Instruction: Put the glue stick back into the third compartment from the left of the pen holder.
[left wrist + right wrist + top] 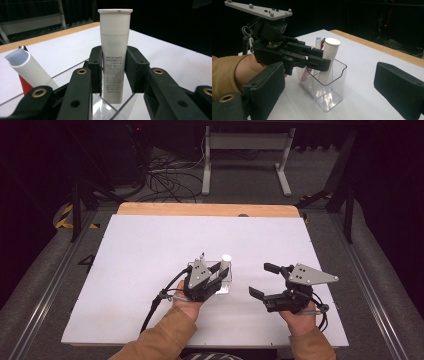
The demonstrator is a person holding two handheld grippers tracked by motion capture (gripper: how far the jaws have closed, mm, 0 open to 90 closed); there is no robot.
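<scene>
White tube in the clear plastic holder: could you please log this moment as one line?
left gripper: shut on white plastic tube | tube: standing in clear plastic holder | right gripper: open, beside holder, holding nothing

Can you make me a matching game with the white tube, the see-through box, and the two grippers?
Things:
1. white tube
2. clear box
3. left gripper
4. right gripper

States:
A. jaws wide open, nothing between them
B. stands on the white table
C. squeezed between two black jaws
D. closed on the tube

Pairs: 1-C, 2-B, 3-D, 4-A
</scene>
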